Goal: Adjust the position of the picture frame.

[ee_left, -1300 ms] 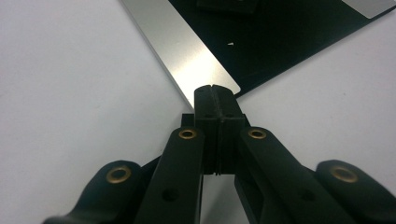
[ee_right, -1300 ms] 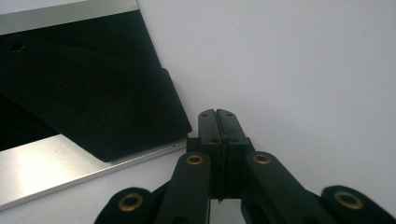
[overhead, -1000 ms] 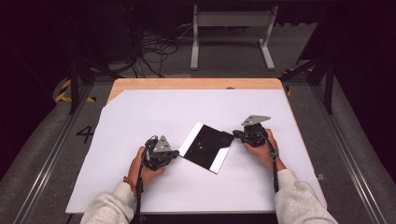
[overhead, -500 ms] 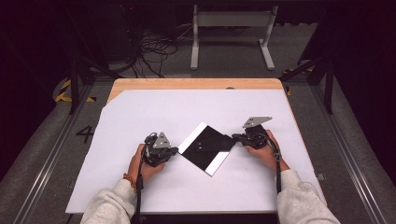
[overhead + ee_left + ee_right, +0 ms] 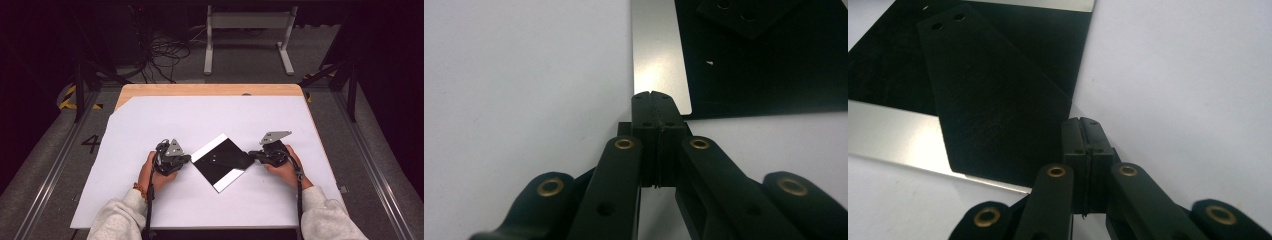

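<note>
Black square panel (image 5: 221,161) with silvery strips along two opposite edges lies flat on the white worktop (image 5: 210,120), turned like a diamond, in the near middle of the sheet between my two grippers. A smaller black plate (image 5: 993,95) with two small holes near one end rests on top of the panel, reaching toward its 3 o'clock corner.

My left gripper (image 5: 186,159) sits at the panel's 9 o'clock corner, held by the left hand (image 5: 152,172). In the left gripper view its fingers (image 5: 644,120) are pressed together with nothing between them, their tips at the corner of the silvery strip (image 5: 659,55); I cannot tell whether they touch it.

My right gripper (image 5: 251,154) sits at the panel's 3 o'clock corner, held by the right hand (image 5: 285,170). In the right gripper view its fingers (image 5: 1073,137) are also closed on nothing, their tips just beside the near corner of the black plate.
</note>
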